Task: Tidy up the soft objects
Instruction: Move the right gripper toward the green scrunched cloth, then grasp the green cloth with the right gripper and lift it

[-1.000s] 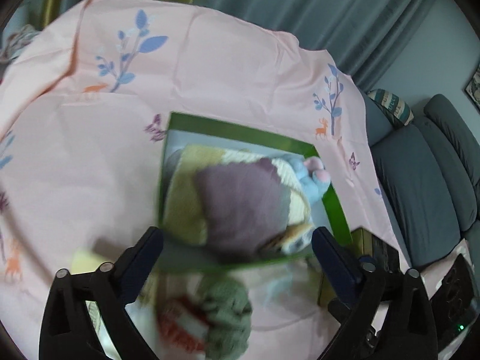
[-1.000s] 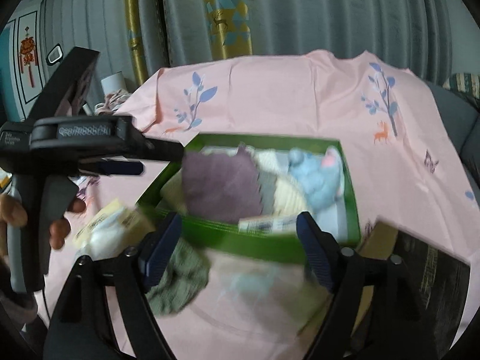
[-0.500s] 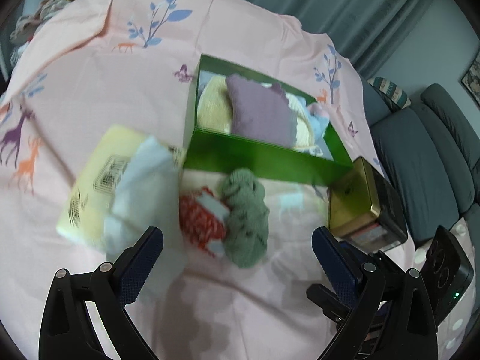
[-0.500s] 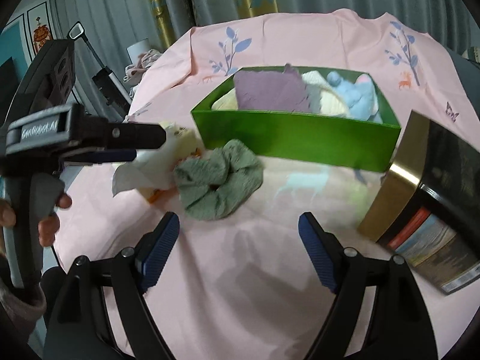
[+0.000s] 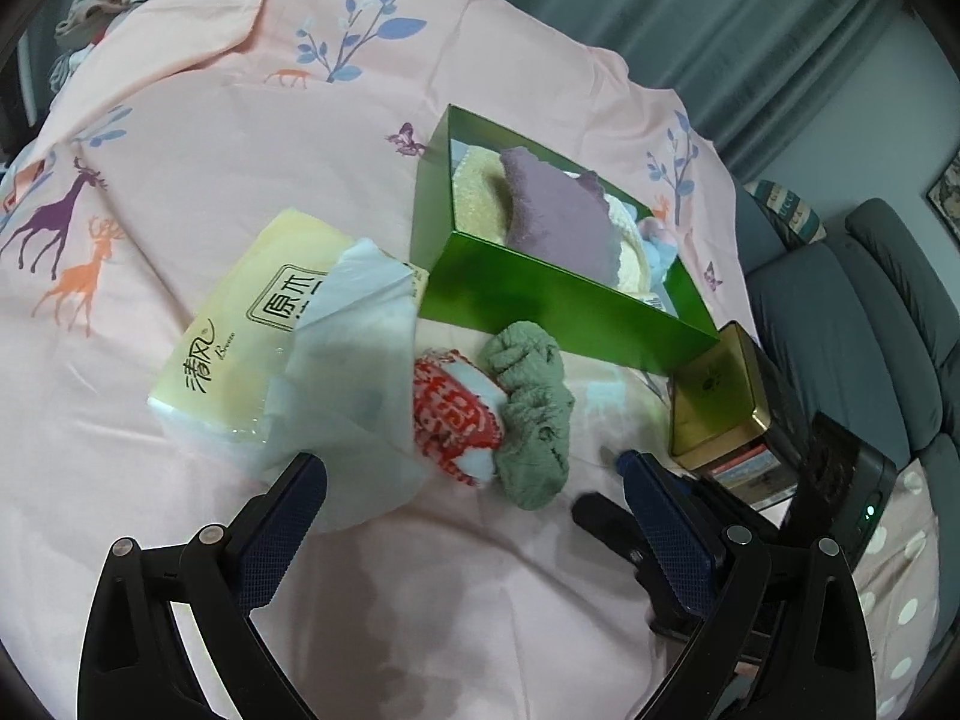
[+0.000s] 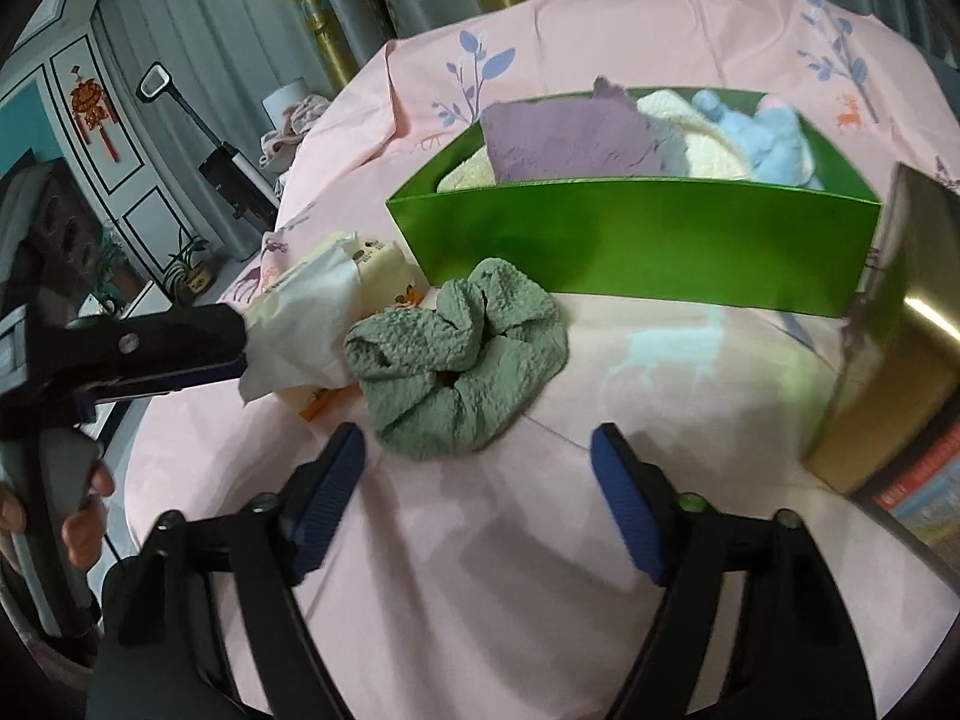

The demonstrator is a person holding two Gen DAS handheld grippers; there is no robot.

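Left wrist view looks down on a pink cloth (image 5: 198,138) printed with deer and branches. The left gripper (image 5: 468,474) has its jaws spread wide with nothing between them, the blue pads hanging just above the cloth. Ahead of it a green scrunchie (image 5: 531,408) lies on the cloth, touching a red-and-white patterned soft thing (image 5: 453,414) on its left. Left of those sits a yellow tissue pack (image 5: 252,324) with a white tissue (image 5: 354,372) pulled out of it and drooping over its near end.

Behind the scrunchie stands a green box (image 5: 540,294), open at the top. A purple cloth (image 5: 558,222) lies across cream knit pieces inside it, and a pale blue plush shows at the far right end. A gold tin (image 5: 714,396) stands at the box's right corner.

From the right wrist, the right gripper (image 6: 477,468) is likewise wide open and holds nothing; it sits low over the cloth, aimed at the scrunchie (image 6: 459,360), which lies just in front of its pads and just beside the box (image 6: 636,240) wall. The left gripper (image 6: 237,348) reaches in from the left, its tip against the tissue (image 6: 300,324), a hand (image 6: 78,516) on its grip. The tin (image 6: 894,330) fills the right edge.
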